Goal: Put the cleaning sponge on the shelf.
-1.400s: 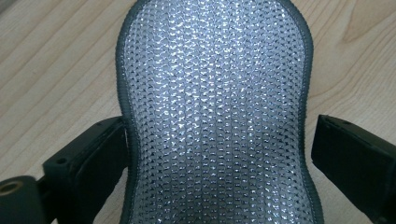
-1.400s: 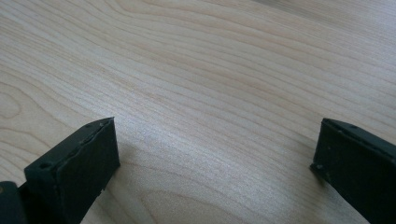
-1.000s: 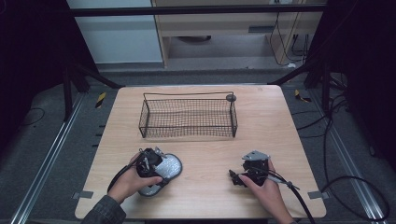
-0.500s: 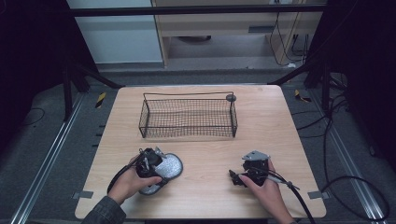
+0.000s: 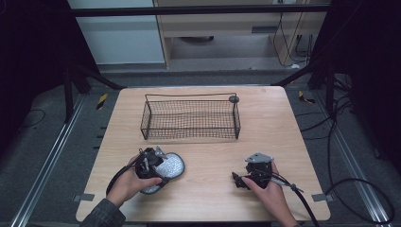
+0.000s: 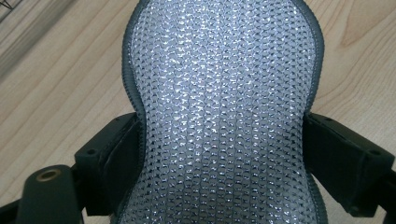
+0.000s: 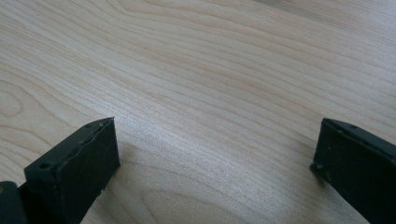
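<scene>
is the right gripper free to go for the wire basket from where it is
Probably yes. The right gripper is open and holds nothing, and bare table lies between it and the wire basket. The silver mesh pad sits off at the left gripper.

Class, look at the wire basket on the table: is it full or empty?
Empty. In the high view the wire basket shows only its mesh with the wooden table visible through it.

Silver mesh pad [image 6: 224, 121] cut off at the left gripper view's 12 and 6 o'clock edges, its near end under the left hand [image 5: 128, 182] in the high view
</scene>
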Demonstrator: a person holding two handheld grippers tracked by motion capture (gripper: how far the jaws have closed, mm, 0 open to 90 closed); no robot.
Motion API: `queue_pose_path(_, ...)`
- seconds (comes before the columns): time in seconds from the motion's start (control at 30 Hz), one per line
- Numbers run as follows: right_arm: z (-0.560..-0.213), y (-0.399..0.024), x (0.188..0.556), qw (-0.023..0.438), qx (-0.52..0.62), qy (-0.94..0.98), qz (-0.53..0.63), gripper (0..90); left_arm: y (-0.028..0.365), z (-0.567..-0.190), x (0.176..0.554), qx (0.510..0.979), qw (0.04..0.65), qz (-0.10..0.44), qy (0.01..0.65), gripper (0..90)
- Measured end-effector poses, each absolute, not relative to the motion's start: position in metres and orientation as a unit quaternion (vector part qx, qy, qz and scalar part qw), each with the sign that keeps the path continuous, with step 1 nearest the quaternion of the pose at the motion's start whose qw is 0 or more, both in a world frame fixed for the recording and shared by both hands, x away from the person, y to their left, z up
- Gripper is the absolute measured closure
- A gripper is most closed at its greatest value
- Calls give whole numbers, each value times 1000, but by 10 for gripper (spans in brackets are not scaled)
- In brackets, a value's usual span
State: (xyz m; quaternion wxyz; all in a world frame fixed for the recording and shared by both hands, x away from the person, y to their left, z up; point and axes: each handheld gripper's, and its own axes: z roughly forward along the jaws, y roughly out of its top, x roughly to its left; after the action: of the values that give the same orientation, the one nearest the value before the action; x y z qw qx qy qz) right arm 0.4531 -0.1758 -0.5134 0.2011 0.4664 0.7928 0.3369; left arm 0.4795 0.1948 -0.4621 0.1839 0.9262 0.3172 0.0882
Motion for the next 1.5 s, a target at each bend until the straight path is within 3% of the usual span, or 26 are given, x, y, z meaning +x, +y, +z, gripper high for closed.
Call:
queue_pose_path(0.6, -513, -176, 453, 201, 466, 793, 337, 4, 204, -425, 486, 920, 217, 127, 299, 140)
queue_pose_path(1.5, -514, -176, 453, 202, 464, 794, 337, 4, 198, -387, 503, 931, 194, 196, 237, 149)
